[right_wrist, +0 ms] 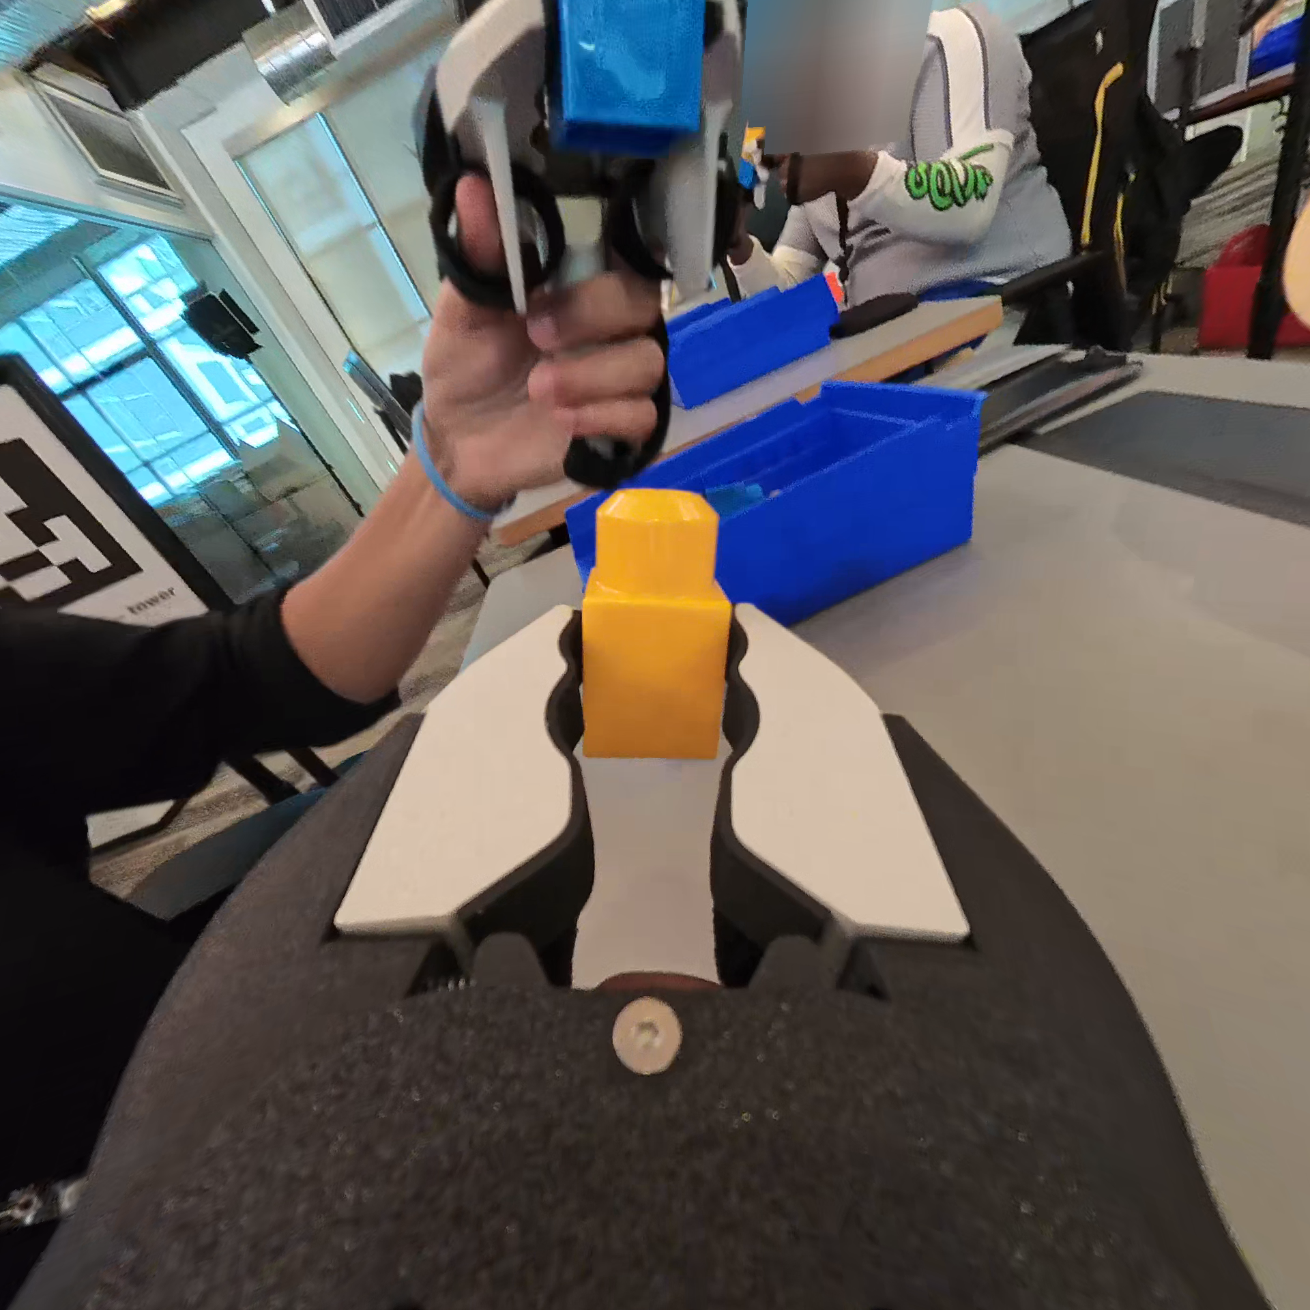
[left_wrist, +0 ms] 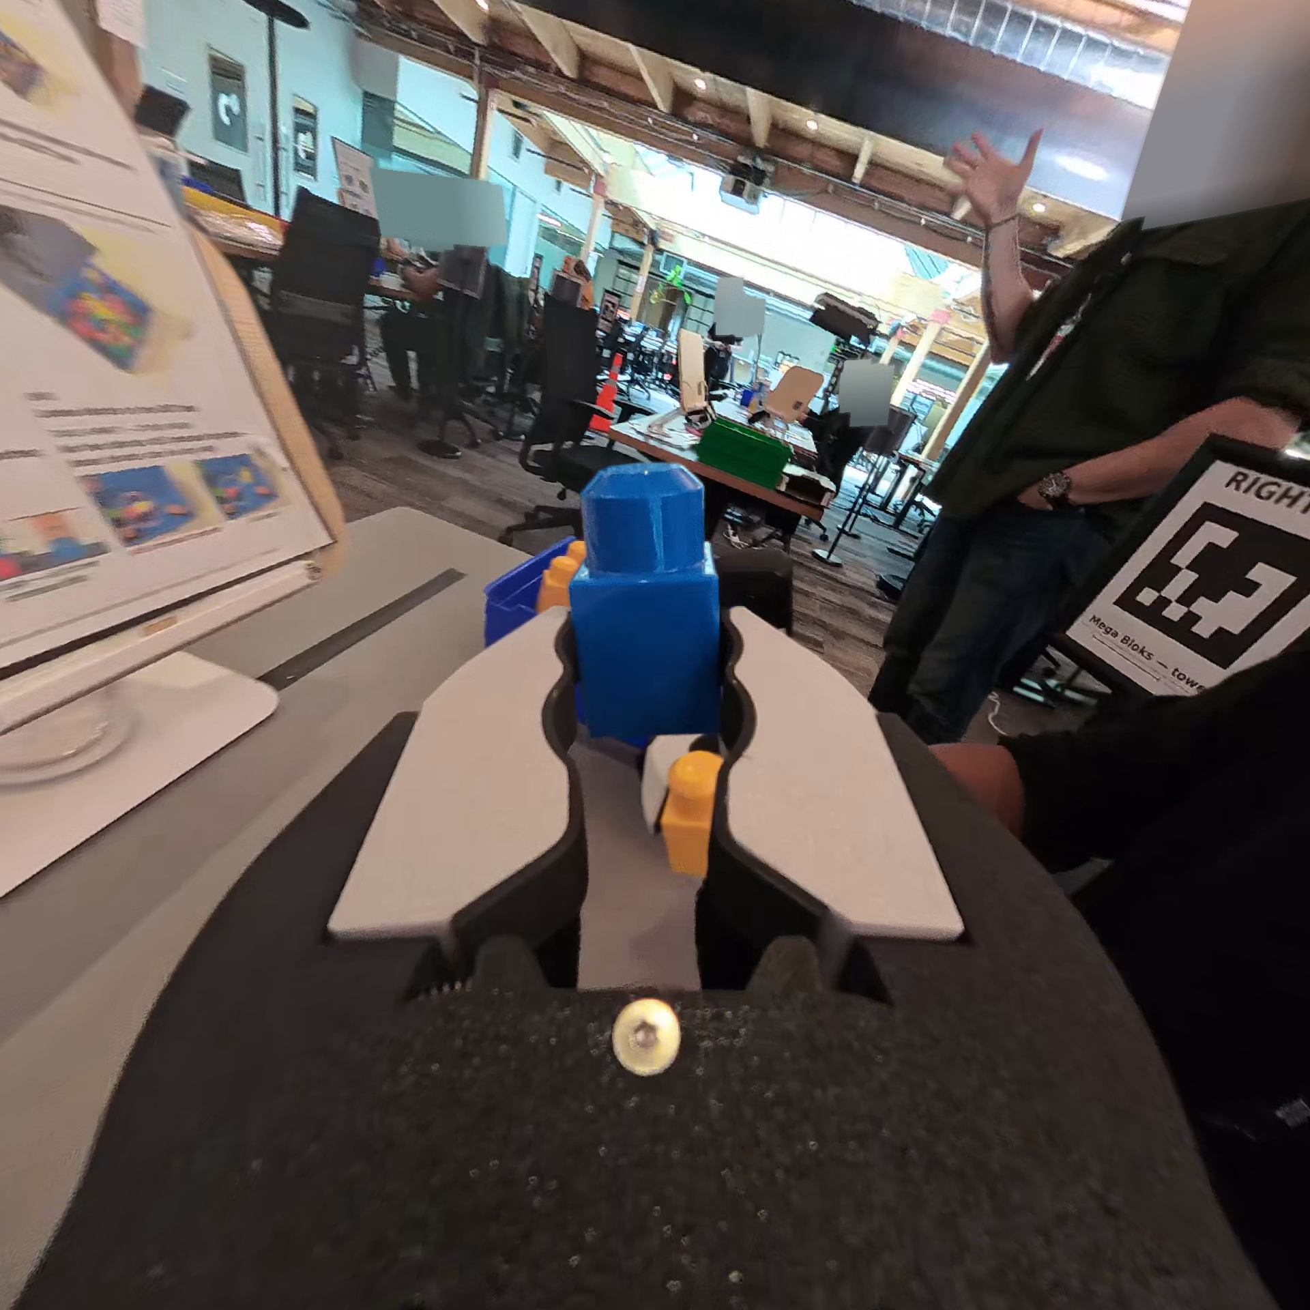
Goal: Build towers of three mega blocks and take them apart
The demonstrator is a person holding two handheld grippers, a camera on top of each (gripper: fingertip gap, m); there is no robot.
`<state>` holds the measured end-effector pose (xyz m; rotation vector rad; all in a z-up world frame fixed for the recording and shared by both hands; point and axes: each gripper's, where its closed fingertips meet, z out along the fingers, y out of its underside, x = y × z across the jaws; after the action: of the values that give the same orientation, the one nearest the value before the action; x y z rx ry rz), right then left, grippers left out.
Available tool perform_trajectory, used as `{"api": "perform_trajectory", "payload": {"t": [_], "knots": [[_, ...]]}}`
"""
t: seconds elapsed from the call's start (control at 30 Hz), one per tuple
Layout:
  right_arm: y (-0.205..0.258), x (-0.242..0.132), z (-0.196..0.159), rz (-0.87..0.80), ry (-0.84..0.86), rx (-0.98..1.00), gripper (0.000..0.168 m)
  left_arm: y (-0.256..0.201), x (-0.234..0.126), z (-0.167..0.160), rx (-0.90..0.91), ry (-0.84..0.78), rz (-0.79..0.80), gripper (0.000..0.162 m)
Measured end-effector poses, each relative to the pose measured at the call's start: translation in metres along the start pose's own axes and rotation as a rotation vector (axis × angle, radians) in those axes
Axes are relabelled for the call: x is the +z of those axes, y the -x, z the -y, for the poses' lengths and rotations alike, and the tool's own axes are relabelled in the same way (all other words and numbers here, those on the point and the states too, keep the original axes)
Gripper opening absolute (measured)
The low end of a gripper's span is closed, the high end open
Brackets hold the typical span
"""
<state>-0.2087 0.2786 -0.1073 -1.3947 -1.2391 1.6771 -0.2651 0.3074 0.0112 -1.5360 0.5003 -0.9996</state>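
My left gripper [left_wrist: 645, 624] is shut on a blue mega block [left_wrist: 641, 659], held upright with its stud up. My right gripper [right_wrist: 652, 624] is shut on a yellow mega block [right_wrist: 652, 673], also stud up. In the right wrist view the blue block [right_wrist: 627, 71] hangs above and just beyond the yellow one, clear of it, between the left gripper's fingers [right_wrist: 482, 142], with a hand [right_wrist: 539, 397] on the grip. In the left wrist view the yellow block [left_wrist: 691, 815] shows lower down, below the blue one.
A blue bin [right_wrist: 851, 510] with loose blocks stands on the grey table [right_wrist: 1063, 673] behind the blocks; it also shows in the left wrist view [left_wrist: 514, 602]. A monitor [left_wrist: 106, 354] stands at left. A marker sign [left_wrist: 1205, 588] and a standing person [left_wrist: 1134, 354] are at right. Left tips to right tips: about 15 cm.
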Motion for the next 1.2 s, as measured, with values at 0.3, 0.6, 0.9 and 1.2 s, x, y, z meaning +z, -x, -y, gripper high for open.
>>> {"api": "perform_trajectory", "payload": {"t": [0.3, 0.6, 0.9, 1.2], "knots": [[-0.004, 0.002, 0.031, 0.052, -0.076, 0.033, 0.036, -0.012, 0.064, -0.044, -0.102, 0.018, -0.11, 0.036], [-0.006, -0.011, 0.032, 0.049, -0.095, 0.036, 0.036, -0.015, 0.076, -0.072, -0.157, 0.07, -0.137, 0.036], [-0.01, -0.015, 0.03, 0.037, -0.101, 0.063, 0.036, -0.013, 0.081, -0.082, -0.137, 0.189, -0.107, 0.036], [-0.013, -0.022, 0.032, 0.069, -0.132, 0.111, 0.036, -0.01, 0.08, -0.091, -0.222, 0.119, -0.14, 0.036]]}}
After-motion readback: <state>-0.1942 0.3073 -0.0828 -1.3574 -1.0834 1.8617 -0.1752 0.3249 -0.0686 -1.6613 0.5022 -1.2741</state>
